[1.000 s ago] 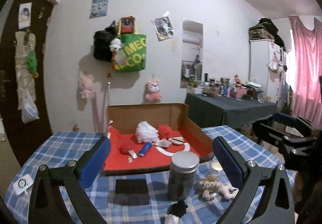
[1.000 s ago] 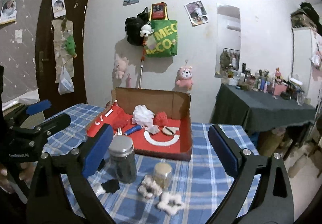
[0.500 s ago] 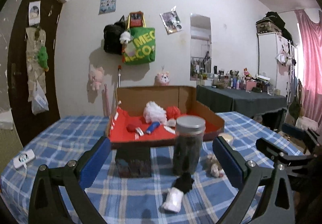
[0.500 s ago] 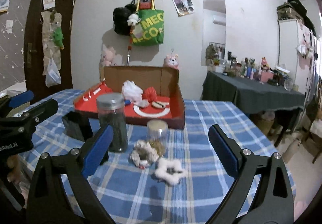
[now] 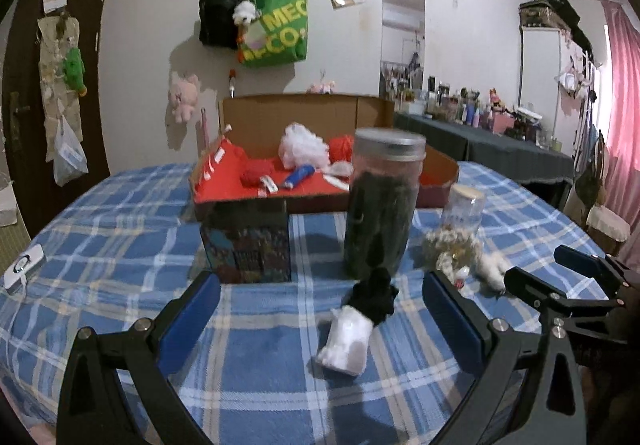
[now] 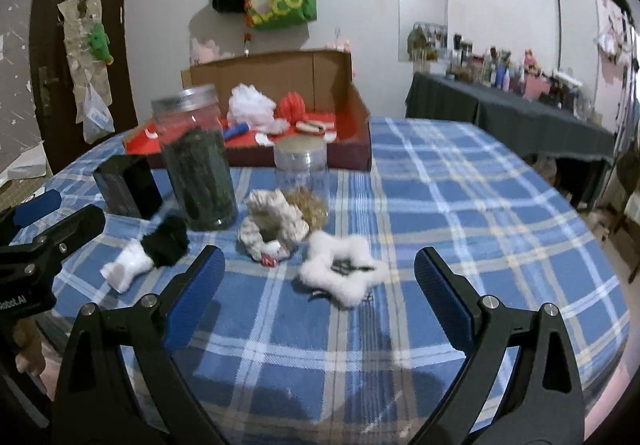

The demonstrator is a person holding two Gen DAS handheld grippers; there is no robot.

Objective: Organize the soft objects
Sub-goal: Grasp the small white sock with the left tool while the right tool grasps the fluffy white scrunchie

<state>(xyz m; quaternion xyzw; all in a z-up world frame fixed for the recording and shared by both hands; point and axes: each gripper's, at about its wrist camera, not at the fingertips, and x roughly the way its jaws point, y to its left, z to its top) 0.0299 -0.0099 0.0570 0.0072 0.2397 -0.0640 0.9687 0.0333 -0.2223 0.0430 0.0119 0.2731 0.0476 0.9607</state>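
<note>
As both cameras sank lower, the black-and-white sock (image 5: 354, 329) looms nearer.

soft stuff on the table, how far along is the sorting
Barely started. Done: the tall jar already holds dark items. In hand: nothing; the left gripper and right gripper are open. Left: the black-and-white sock, cream scrunchie and white fluffy clip lie loose on the tablecloth.

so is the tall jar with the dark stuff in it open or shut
Shut: the tall jar stands upright on the checked tablecloth with its grey metal lid seated on top.
</note>
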